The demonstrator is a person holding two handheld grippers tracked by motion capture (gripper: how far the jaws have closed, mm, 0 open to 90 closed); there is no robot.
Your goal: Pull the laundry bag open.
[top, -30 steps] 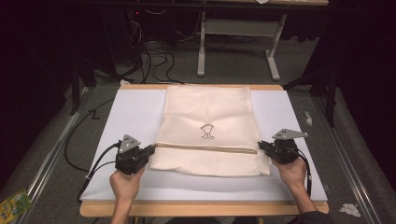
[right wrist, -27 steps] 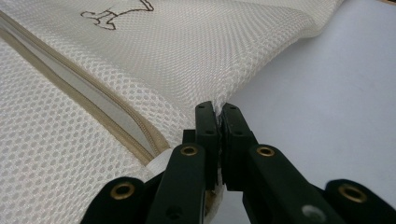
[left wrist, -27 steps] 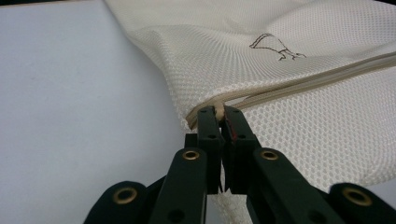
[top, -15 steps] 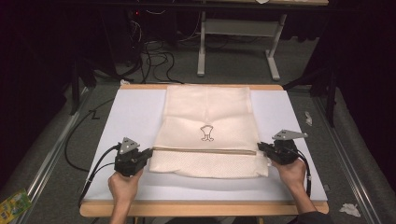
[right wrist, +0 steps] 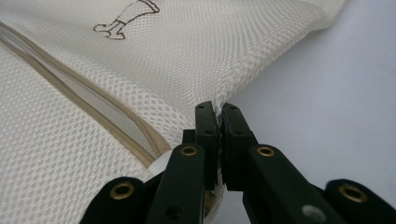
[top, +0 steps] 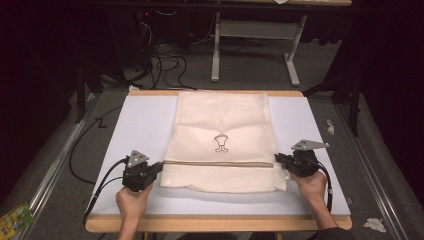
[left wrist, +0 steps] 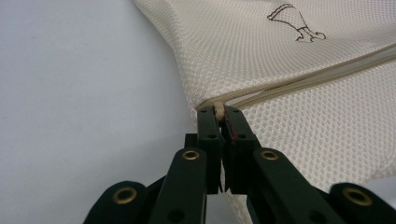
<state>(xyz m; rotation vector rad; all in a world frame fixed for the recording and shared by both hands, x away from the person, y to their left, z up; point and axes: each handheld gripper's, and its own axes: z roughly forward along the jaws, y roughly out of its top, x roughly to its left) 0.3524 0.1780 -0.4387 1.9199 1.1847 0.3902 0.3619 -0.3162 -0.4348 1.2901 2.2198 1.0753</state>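
Observation:
A cream mesh bag point(top: 220, 135) with a small dark emblem point(top: 221, 143) and a tan zipper line point(top: 220, 163) lies flat on the white board point(top: 140, 125). My left gripper point(top: 159, 168) is shut on the bag's left edge where the zipper ends; in the left gripper view the jaws point(left wrist: 218, 112) pinch a bit of cream trim of the mesh bag point(left wrist: 280, 60). My right gripper point(top: 278, 160) is shut on the bag's right edge; in the right gripper view the jaws point(right wrist: 218, 108) clamp the mesh bag point(right wrist: 187, 60) at its seam.
The white board sits on a wooden table point(top: 215, 223). Black cables point(top: 95, 185) trail off the left gripper over the board's left side. A table frame point(top: 255, 45) and tangled cords point(top: 165, 60) stand on the floor beyond. Paper scraps point(top: 374, 224) lie at the right.

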